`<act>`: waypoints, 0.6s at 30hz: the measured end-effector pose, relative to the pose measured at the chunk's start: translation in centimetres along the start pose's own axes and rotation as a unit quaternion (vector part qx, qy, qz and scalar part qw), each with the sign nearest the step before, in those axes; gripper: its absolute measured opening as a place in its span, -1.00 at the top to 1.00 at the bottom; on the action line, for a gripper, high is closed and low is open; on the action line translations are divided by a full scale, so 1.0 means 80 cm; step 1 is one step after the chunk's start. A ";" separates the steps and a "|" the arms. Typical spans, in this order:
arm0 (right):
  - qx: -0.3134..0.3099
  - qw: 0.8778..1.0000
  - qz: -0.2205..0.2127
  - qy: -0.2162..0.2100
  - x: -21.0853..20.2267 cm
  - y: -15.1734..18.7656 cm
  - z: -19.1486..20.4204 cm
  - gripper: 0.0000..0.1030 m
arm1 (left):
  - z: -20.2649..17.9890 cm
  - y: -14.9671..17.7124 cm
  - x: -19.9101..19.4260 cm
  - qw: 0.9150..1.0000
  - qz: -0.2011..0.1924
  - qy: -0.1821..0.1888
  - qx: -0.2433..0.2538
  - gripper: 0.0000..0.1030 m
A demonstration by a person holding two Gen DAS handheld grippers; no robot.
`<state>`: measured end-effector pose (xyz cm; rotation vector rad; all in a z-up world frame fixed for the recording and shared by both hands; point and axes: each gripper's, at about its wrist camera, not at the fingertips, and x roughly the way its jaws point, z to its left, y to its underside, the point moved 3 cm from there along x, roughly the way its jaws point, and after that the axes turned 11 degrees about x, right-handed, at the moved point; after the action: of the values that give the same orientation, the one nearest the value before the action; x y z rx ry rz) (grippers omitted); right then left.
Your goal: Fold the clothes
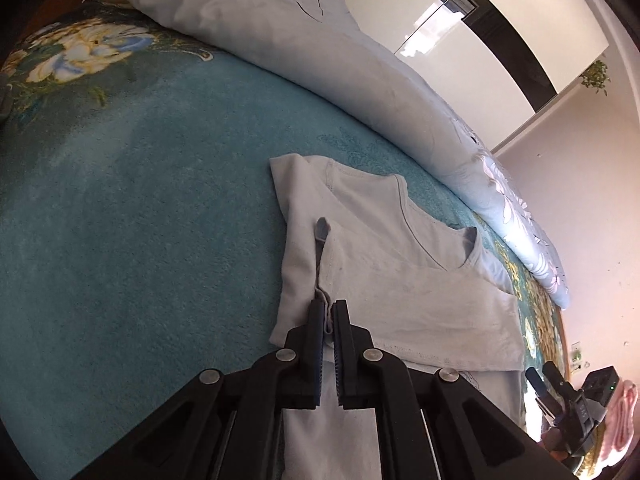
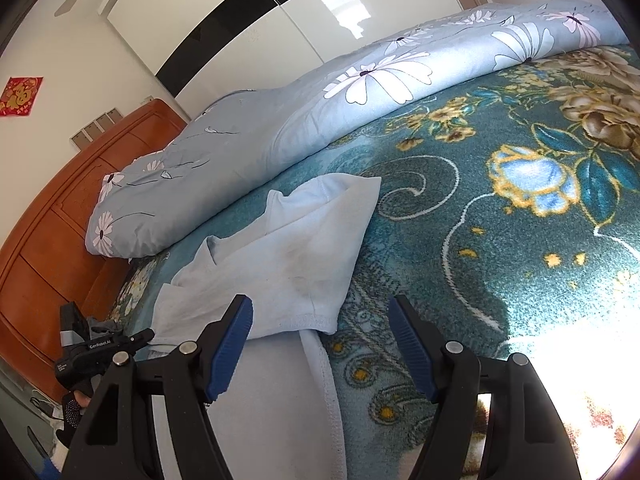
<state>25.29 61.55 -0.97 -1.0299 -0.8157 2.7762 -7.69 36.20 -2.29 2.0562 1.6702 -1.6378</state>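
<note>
- Shirt (image 1: 384, 280) lies flat on the bed (image 1: 140, 220) right ahead of my left gripper (image 1: 329, 312), sleeves already crossed over the chest, collar at the far end from me.
- Left gripper has its jaws nearly together with a thin pinch of the shirt's edge caught between the pads, at the near left side of the garment. I read that as my corner hold for the next fold.
- Gripping at the edge makes sense: lift from there and the whole side should follow in one sheet.
- Right gripper (image 2: 320, 340) has its jaws wide apart and nothing in them; it hovers over the shirt's right hem (image 2: 316, 320), one finger above cloth, the other above bare bed.
- My guess is it waits there to take the matching corner, so both sides rise evenly.
- Rolled duvet (image 2: 300, 112) sits beyond the shirt, well past both grippers, out of my way.
- Risk I see: the left pinch looks thin, maybe one layer only, so the fold could come up lopsided.
</note>
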 end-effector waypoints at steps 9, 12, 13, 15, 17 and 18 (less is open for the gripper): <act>-0.031 0.999 0.013 0.005 0.010 0.005 0.018 -0.40 | -0.027 -0.015 -0.021 0.999 -0.006 0.035 0.004 0.68; -0.035 0.999 0.021 0.010 0.009 0.011 0.022 -0.40 | -0.036 0.007 -0.029 0.999 0.018 0.029 0.024 0.54; -0.034 0.999 0.023 0.010 0.007 0.013 0.023 -0.40 | -0.036 0.017 -0.035 0.999 0.026 0.023 0.031 0.51; -0.031 0.999 0.028 0.005 -0.001 0.018 0.023 -0.40 | -0.034 0.044 -0.055 0.998 0.034 0.015 0.043 0.25; -0.028 0.998 0.048 -0.006 -0.011 0.035 0.021 -0.40 | -0.027 0.075 -0.077 0.998 0.039 0.003 0.051 0.05; -0.027 0.998 0.061 -0.010 -0.017 0.047 0.018 -0.40 | -0.023 0.092 -0.087 0.998 0.042 -0.005 0.053 0.02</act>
<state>25.88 57.35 -1.14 -1.0968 -0.8636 2.8849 -0.27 29.32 -0.54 2.1289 1.5022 -1.7427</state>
